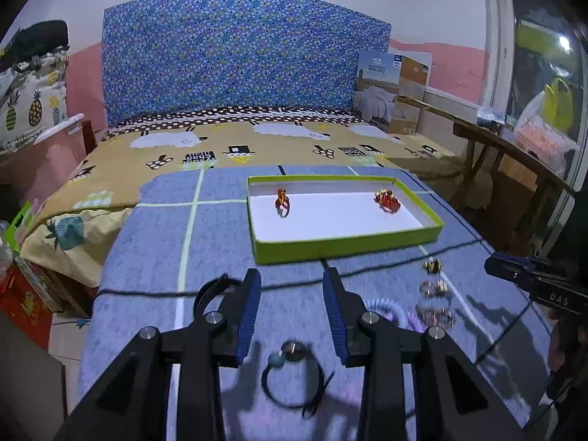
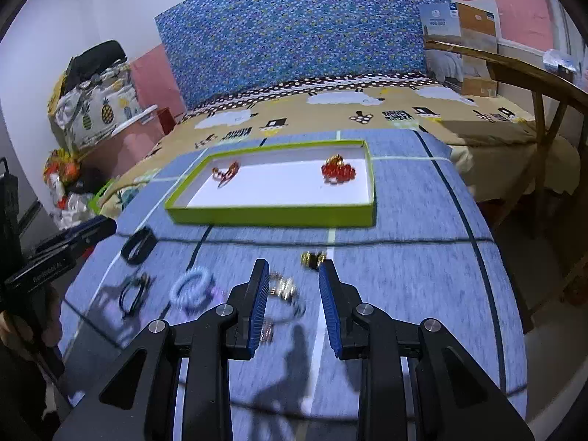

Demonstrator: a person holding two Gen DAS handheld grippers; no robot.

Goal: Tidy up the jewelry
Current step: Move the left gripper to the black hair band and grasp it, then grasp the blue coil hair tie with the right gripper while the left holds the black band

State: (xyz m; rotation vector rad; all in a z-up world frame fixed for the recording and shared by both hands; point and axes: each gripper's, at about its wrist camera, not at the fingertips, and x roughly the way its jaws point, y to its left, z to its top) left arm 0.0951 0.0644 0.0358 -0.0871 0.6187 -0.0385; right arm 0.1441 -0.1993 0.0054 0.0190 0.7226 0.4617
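Observation:
A green-rimmed white tray (image 1: 349, 244) (image 2: 272, 217) lies on the blue cloth. In it are a small red-gold piece (image 1: 282, 200) (image 2: 226, 173) at the left and a red beaded piece (image 1: 386, 198) (image 2: 338, 171) at the right. My left gripper (image 1: 292, 275) is open and empty, above a black hair tie with a bead (image 1: 292, 378). My right gripper (image 2: 292, 268) is open and empty, over gold pieces (image 2: 283, 288); another gold piece (image 2: 312, 257) lies just ahead. A lilac coil tie (image 2: 191, 288) (image 1: 386, 308) and a black band (image 2: 137, 246) lie loose.
The blue checked cloth (image 1: 154, 257) covers a table in front of a bed with a blue headboard (image 1: 239, 55). A wooden bench (image 1: 507, 147) stands at the right. Boxes and bags are at the left on the floor. A black cord (image 2: 404, 242) crosses the cloth.

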